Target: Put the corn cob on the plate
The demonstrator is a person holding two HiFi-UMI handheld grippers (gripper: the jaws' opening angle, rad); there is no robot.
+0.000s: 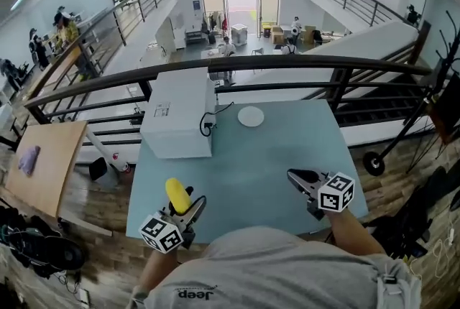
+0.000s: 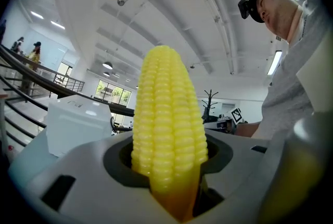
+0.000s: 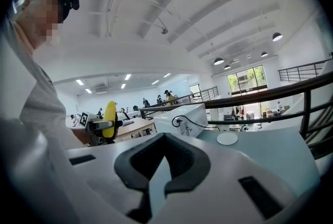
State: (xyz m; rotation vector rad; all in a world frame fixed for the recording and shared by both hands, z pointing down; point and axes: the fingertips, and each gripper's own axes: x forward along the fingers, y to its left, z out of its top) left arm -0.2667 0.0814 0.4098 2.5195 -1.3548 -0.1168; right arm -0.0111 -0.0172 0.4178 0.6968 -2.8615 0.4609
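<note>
Your left fingers [image 2: 78, 176] are spread wide and clamped on the corn cob [image 2: 169, 129]. It stands upright between them, butt end down in the hollow and tip up. In the head view your left gripper [image 1: 185, 208] holds the cob [image 1: 177, 195] over the near left corner of the surface [image 1: 273, 157], well apart from the plate [image 1: 251, 116].

Your right fingers [image 3: 218, 186] are drawn together with only a thin slit between them, and they hold nothing. That right gripper [image 1: 298, 178] sits over the near right part of the surface and points toward the middle.

The small white plate lies flat near the middle of the far edge. A large white box [image 1: 178, 112] fills the far left corner. Its right side faces the plate, and a black cable [image 1: 212, 117] loops off that side onto the surface just beside the plate. The box is the thing closest to the line from cob to plate, to the left of it.

A dark railing [image 1: 237, 65] runs past the far edge, with a lower hall visible below it. A wooden desk [image 1: 43, 157] stands off the left edge.
</note>
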